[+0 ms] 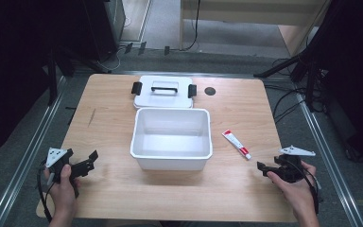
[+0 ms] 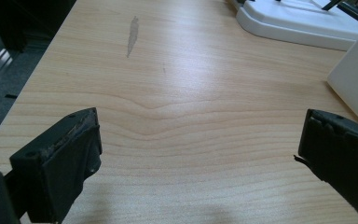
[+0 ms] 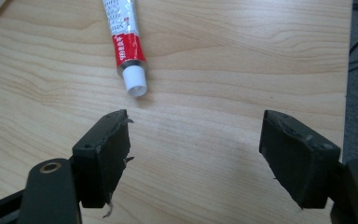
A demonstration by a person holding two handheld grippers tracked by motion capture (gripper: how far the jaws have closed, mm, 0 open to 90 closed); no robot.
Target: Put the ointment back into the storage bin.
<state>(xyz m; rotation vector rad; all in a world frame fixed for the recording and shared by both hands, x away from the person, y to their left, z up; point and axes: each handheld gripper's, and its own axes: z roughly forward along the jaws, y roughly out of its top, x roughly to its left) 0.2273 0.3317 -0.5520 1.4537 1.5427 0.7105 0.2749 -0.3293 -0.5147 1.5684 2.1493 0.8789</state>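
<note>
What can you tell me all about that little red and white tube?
The tube is small and slim, white with print along its body, a red band near one end and a white screw cap. It looks capped and lies flat on the wooden table, right of the white bin, apart from it. Nothing grips it.

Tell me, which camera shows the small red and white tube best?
The right gripper view: the small red and white tube lies close ahead of the open jaws, white cap and print visible. The high view shows it whole but tiny, right of the white plastic tub.
</note>
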